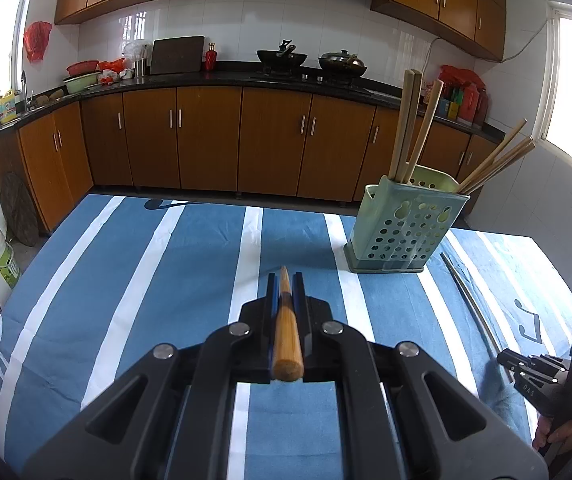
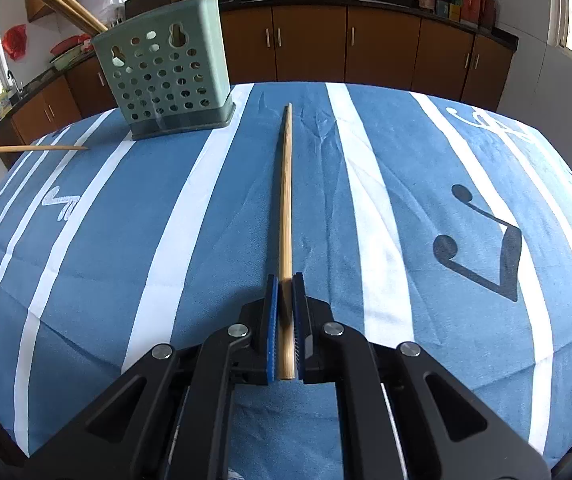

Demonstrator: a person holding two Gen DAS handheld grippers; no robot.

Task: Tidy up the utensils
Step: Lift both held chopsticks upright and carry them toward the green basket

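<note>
Holder: green perforated utensil holder [image 2: 172, 70] with chopsticks inside stands upper left in the right view, on the blue striped cloth [image 2: 406, 208].
Chopsticks: pale, round wood.
Right gripper [image 2: 285, 280]: narrow, holding a chopstick [image 2: 286, 184] pointing up-frame.
Left gripper [image 1: 285, 280]: clamps another chopstick [image 1: 286, 332] at centre frame.
</note>
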